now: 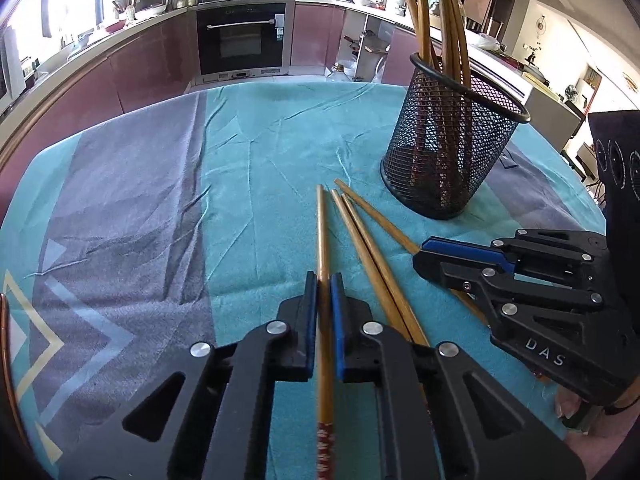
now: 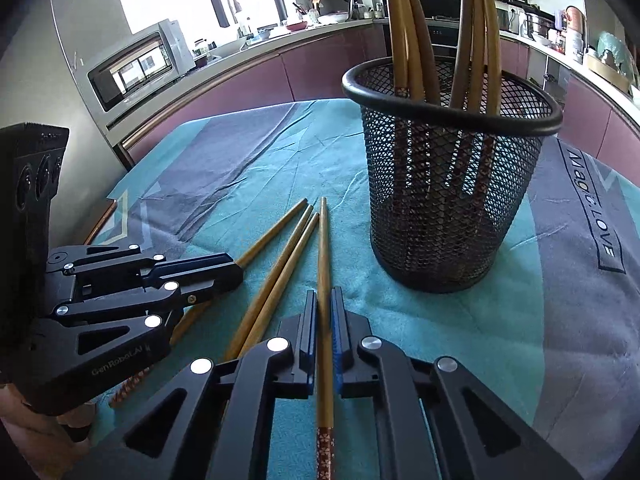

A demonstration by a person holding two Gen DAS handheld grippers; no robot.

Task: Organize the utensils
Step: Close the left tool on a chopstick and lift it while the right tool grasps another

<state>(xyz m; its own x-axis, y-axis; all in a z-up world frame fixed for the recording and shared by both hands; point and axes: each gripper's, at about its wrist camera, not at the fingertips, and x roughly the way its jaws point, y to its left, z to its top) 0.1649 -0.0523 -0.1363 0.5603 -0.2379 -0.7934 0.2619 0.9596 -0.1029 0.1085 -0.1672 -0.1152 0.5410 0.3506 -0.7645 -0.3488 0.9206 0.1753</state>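
covering the table is a wrinkled teal and grey cloth, printed with pale chevrons and, in the right wrist view, lettering along a grey band. behind it runs a kitchen counter with maroon cabinet fronts and a built-in oven; a microwave shows in the right wrist view.

standing upright on the cloth is a black wire-mesh holder, round and with a solid rim. it holds several brown chopsticks standing on end, patterned ends down at the bottom of the mesh, plain tips fanning out above the rim. their exact count cannot be told through the mesh.

beside the holder, four more chopsticks lie on the cloth, tips pointing toward its base but apart from it. the left gripper has its blue-padded jaws clamped on the leftmost chopstick, which runs back between the fingers with its red patterned end near the camera. the right gripper has its jaws pressed together on the rightmost chopstick, the one nearest the holder, its flowered end also toward the camera. the loose middle pair lies side by side between the two grippers, held by neither. the two grippers sit close together, angled down at the cloth.
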